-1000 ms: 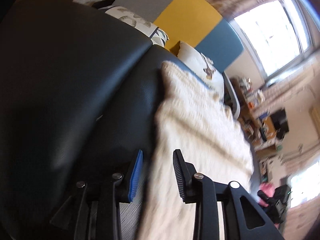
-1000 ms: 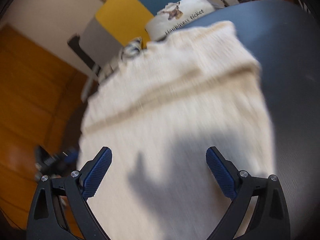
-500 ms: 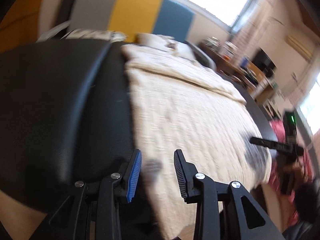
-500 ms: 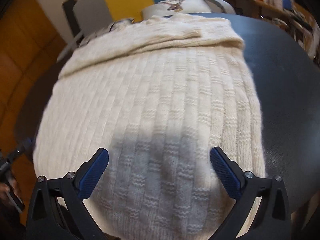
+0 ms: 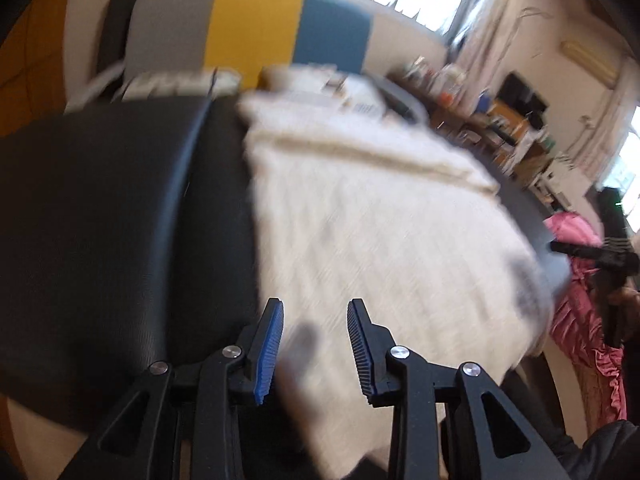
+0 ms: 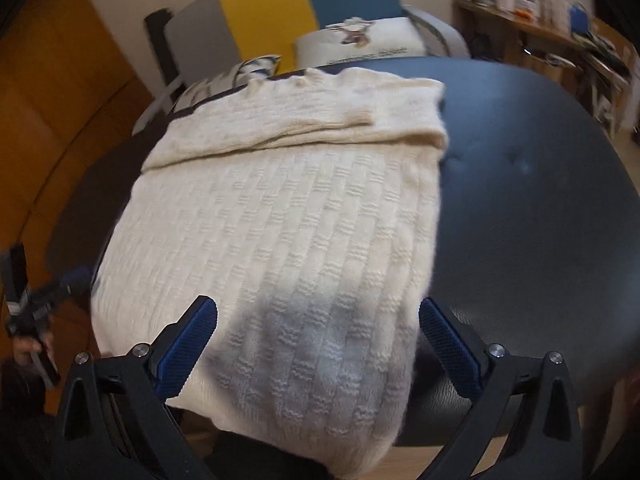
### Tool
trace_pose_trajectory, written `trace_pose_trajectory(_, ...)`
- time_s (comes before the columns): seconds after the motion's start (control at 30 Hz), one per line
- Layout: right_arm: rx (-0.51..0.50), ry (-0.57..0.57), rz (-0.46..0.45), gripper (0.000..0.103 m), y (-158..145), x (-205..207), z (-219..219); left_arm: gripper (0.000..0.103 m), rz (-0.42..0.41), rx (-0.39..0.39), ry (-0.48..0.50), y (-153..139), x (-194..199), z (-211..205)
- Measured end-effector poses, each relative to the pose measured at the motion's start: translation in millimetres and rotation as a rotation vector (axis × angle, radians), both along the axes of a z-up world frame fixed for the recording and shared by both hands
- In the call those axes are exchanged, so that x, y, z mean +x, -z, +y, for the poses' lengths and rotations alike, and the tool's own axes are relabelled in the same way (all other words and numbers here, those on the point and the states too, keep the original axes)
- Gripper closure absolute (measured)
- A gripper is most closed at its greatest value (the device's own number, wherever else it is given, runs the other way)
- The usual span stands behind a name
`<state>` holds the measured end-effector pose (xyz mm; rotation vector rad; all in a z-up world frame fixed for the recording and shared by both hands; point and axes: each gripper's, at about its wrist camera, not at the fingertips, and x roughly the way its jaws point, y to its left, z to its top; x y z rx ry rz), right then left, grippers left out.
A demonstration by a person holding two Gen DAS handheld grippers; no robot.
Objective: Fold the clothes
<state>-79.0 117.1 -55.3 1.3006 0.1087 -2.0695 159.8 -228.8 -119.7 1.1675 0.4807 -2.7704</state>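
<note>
A cream knitted sweater (image 5: 360, 220) (image 6: 288, 220) lies flat on a black padded table (image 5: 100, 220) (image 6: 540, 200), its sleeves folded across the far end. My left gripper (image 5: 316, 340) hovers over the sweater's near left edge, jaws partly apart with nothing between them. My right gripper (image 6: 318, 316) hangs above the near hem, open wide and empty, its shadow falling on the knit. The sweater's near hem droops over the table's front edge. The right gripper (image 5: 592, 254) also shows far right in the left wrist view, and the left gripper (image 6: 36, 300) far left in the right wrist view.
Behind the table stands a seat back with grey, yellow and blue panels (image 6: 280, 12), with printed cushions (image 6: 360, 40) against it. A cluttered shelf (image 6: 540, 20) runs along the right wall. A pink cloth (image 5: 580, 300) hangs by the table's right side. An orange wooden wall (image 6: 52, 100) is on the left.
Both grippers have lifted and drawn back from the sweater. The left view has rolled to level. The right jaws have spread slightly wider.
</note>
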Motion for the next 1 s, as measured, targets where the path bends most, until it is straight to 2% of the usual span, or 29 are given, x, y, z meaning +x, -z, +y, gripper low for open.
trace_pose_trajectory(0.07,0.008,-0.072,-0.004,0.000,3.6,-2.7,-20.5,0.069,0.012,-0.018,0.023,-2.9,-17.8,7.8)
trace_pose_trajectory(0.13,0.047,-0.108,-0.022,0.000,17.7,-7.0,-38.5,0.069,-0.057,-0.014,0.017,10.8,-31.4,8.0)
trace_pose_trajectory(0.2,0.138,-0.059,-0.082,0.000,38.5,-13.2,-33.5,0.070,-0.153,-0.003,0.001,30.2,-43.5,5.5)
trace_pose_trajectory(0.23,0.176,-0.020,-0.101,0.000,50.0,-17.5,-27.9,0.070,-0.174,0.000,-0.002,35.1,-44.3,5.0)
trace_pose_trajectory(0.3,0.157,-0.030,-0.050,0.000,49.7,-10.3,-20.4,0.070,-0.155,0.004,0.003,34.5,-35.0,5.6)
trace_pose_trajectory(0.4,0.123,-0.051,-0.063,0.000,46.3,-11.5,-13.6,0.070,-0.138,0.018,0.004,31.1,-28.4,3.2)
trace_pose_trajectory(0.47,0.067,-0.043,-0.070,0.000,37.5,-19.6,-9.5,0.069,-0.114,0.027,0.004,19.9,-37.9,-1.8)
trace_pose_trajectory(0.57,-0.038,-0.050,-0.032,0.000,15.2,-36.7,-10.8,0.067,-0.008,-0.005,0.025,-4.3,-63.3,-4.5)
trace_pose_trajectory(0.63,-0.061,-0.031,-0.008,0.000,9.4,-52.6,-14.6,0.067,0.017,-0.035,0.028,-8.7,-84.7,-6.3)
trace_pose_trajectory(0.7,-0.083,-0.004,-0.036,0.000,16.2,-69.9,-15.5,0.067,-0.020,-0.044,0.025,0.0,-104.1,-10.9)
trace_pose_trajectory(0.77,-0.069,0.043,-0.083,0.000,38.7,-86.6,-18.0,0.067,-0.136,-0.028,0.001,23.8,-118.0,-19.4)
trace_pose_trajectory(0.8,-0.067,0.038,-0.086,0.000,45.6,-87.3,-14.9,0.068,-0.154,-0.025,-0.006,32.3,-120.0,-22.0)
trace_pose_trajectory(0.9,-0.060,0.023,-0.096,0.000,65.4,-89.6,-5.6,0.068,-0.108,-0.025,0.004,33.2,-104.9,-21.0)
trace_pose_trajectory(1.0,-0.082,0.028,-0.128,0.000,61.6,-101.2,-4.8,0.067,-0.100,-0.008,0.009,26.0,-105.7,-24.5)
